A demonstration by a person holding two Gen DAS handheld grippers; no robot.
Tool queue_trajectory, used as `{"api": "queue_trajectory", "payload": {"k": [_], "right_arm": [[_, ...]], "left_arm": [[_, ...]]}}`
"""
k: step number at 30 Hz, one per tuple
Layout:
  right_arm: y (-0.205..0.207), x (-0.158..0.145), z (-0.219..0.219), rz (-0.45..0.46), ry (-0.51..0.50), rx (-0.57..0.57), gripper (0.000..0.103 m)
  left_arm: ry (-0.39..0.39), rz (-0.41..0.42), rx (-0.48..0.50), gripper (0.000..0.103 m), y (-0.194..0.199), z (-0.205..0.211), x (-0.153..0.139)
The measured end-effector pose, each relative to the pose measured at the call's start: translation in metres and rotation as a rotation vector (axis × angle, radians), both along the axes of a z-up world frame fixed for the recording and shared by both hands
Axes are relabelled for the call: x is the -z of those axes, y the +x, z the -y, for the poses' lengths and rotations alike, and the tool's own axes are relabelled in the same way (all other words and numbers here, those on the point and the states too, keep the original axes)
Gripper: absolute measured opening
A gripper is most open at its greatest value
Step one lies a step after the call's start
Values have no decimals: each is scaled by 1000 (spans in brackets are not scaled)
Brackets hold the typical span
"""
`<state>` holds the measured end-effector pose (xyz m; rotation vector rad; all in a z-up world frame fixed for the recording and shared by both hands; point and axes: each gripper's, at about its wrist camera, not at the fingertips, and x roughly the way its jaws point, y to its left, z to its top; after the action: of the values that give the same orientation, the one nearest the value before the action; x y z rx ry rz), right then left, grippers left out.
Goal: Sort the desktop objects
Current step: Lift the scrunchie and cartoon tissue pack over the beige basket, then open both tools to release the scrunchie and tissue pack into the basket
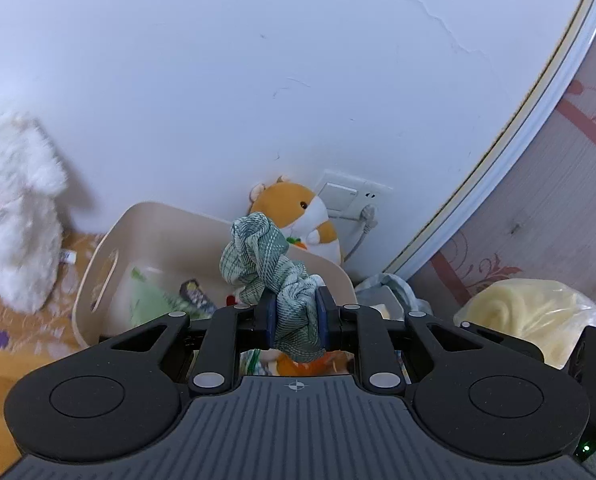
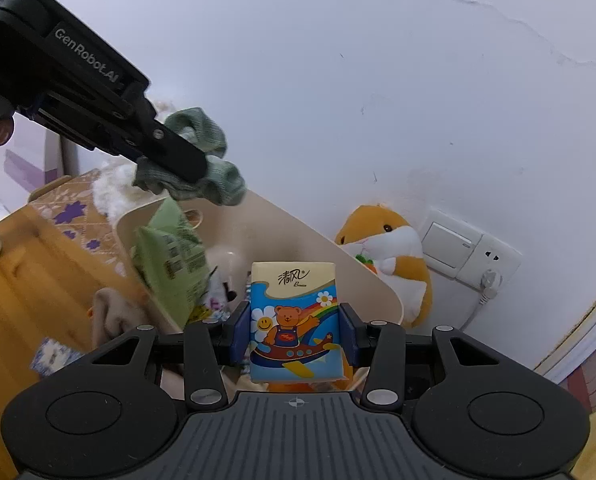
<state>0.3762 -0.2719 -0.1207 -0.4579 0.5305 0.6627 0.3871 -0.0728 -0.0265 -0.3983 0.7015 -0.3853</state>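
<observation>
My left gripper [image 1: 296,312] is shut on a green plaid scrunchie [image 1: 266,264] and holds it above the beige storage bin [image 1: 98,276]. From the right wrist view the left gripper [image 2: 186,168] hangs over the bin [image 2: 382,284] with the scrunchie [image 2: 218,184]. My right gripper [image 2: 295,330] is shut on a small tissue pack [image 2: 294,320] printed with a cartoon bear, held over the bin's near side. The bin holds a green packet [image 2: 170,264] and other small items.
An orange hamster plush [image 1: 298,216] leans against the white wall behind the bin, next to a wall switch and socket [image 2: 470,252]. A white plush [image 1: 14,208] stands at the left. A yellow bundle in plastic [image 1: 526,316] lies at the right. A cloth [image 2: 114,312] lies on the wooden desk.
</observation>
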Motion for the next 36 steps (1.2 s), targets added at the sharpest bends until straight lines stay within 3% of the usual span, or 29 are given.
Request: {"api": "queue_trajectory", "payload": {"k": [10, 19, 20, 22, 24, 27, 36], "right_arm": [[36, 31, -22, -89, -4, 52, 43], [47, 54, -38, -156, -55, 81, 46], [46, 55, -38, -160, -56, 87, 52], [44, 55, -38, -158, -49, 97, 55], [40, 53, -37, -148, -51, 102, 59], [37, 47, -32, -135, -47, 113, 63], [16, 17, -8, -105, 65, 160, 97]], "left_arm": [[84, -143, -43, 20, 45, 23, 53], [194, -169, -26, 22, 56, 30, 76], [194, -170, -28, 25, 55, 29, 76], [191, -164, -29, 37, 54, 28, 75], [191, -153, -33, 57, 51, 26, 70], [185, -124, -48, 71, 47, 23, 63], [200, -85, -35, 75, 26, 3, 45]]}}
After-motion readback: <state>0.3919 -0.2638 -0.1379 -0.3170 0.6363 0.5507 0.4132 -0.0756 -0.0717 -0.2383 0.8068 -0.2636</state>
